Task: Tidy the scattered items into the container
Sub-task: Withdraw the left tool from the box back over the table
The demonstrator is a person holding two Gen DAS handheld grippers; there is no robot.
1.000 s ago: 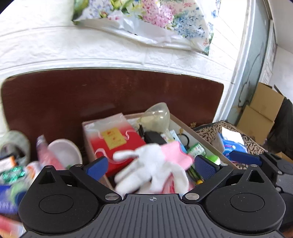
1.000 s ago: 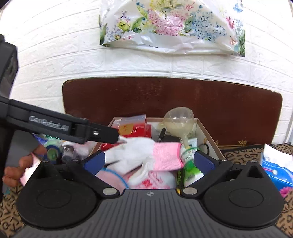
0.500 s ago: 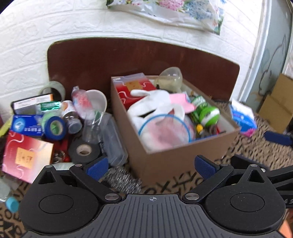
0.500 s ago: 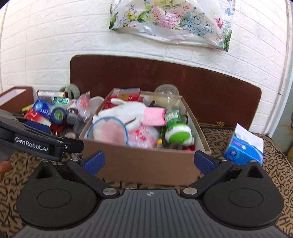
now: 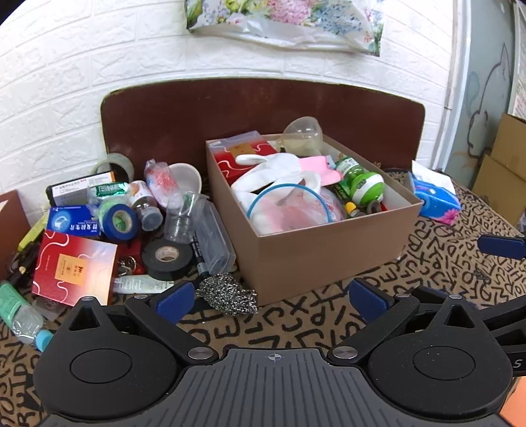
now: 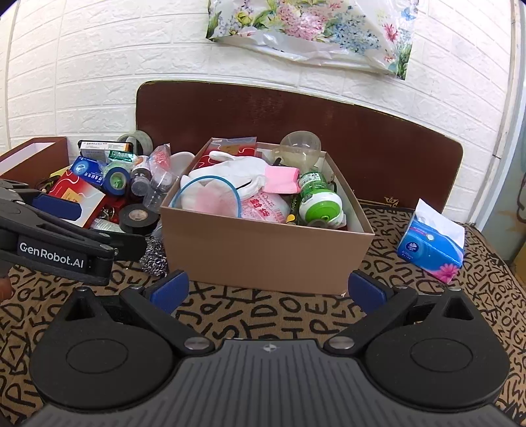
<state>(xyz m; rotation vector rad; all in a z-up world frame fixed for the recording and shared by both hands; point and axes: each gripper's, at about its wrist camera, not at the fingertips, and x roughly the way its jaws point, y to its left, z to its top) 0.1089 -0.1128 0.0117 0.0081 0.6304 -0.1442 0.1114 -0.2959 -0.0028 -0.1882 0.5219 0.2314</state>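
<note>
Tape rolls [image 5: 167,254] outside box [image 5: 328,249]: three

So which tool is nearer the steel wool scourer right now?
Left. The left tool sits just in front of the steel wool scourer, by its left fingertip. The right tool is over beyond the cardboard box front.

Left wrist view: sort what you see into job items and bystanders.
Job: cardboard box, black tape roll, blue tape roll, steel scourer, red packet.
Bystanders: tissue pack, floral bag, brown headboard.
</note>
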